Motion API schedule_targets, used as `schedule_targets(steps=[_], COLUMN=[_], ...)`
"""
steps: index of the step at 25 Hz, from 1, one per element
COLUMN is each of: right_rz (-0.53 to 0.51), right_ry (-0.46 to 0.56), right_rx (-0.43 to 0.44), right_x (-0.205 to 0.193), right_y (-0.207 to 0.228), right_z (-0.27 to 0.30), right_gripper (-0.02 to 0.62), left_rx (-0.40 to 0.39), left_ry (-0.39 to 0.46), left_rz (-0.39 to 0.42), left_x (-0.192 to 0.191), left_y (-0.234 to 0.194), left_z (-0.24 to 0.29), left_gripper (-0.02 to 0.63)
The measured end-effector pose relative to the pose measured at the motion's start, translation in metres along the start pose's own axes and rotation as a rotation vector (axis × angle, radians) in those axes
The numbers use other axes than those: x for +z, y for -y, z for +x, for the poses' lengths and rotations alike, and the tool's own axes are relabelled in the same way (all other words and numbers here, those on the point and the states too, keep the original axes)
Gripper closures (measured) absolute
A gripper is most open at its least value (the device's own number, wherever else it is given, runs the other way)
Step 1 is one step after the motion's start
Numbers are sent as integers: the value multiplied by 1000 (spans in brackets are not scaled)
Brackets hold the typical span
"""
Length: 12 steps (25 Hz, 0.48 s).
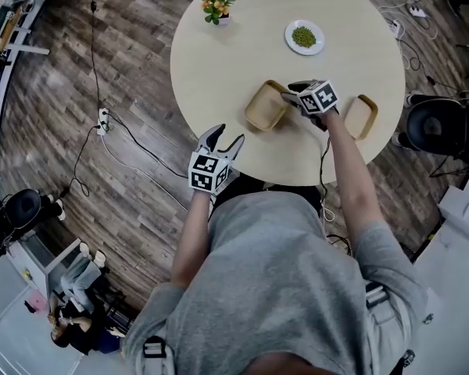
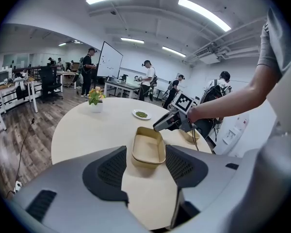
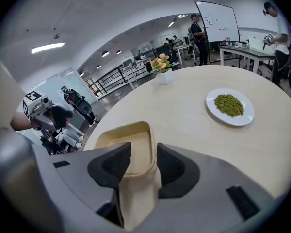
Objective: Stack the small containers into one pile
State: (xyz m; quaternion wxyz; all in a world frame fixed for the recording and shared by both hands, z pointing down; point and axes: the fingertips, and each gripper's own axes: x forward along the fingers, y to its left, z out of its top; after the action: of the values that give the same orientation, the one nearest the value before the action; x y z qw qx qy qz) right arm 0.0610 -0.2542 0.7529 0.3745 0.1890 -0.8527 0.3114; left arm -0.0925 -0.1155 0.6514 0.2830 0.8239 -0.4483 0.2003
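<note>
While the left tongs [image 1: 223, 141] gape empty, the right tongs [image 3: 143, 149], open, straddle the rim of a container [image 1: 266, 105].

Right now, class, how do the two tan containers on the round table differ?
Place: the left container sits well onto the table; the right container lies by its edge.
Contact: the left container's rim stands between the open fingers of the right gripper; no gripper is at the right container.
Size: the left container looks wider than the right container in the head view.
Both are tan, rounded, upright and empty.
</note>
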Motion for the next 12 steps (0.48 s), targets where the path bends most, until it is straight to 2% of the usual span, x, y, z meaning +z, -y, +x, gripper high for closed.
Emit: schedule_targets(steps=[12], right_rz=[99], right_ry=[81], right_rx=[-119], right_x=[-66], right_y=[-17], right_z=[-57], right_gripper=[422], left_rx=[-95], left_ry=[-3], left_rz=[64], left_x=[6], left_y=[23], left_z=[-6], left_gripper=[339])
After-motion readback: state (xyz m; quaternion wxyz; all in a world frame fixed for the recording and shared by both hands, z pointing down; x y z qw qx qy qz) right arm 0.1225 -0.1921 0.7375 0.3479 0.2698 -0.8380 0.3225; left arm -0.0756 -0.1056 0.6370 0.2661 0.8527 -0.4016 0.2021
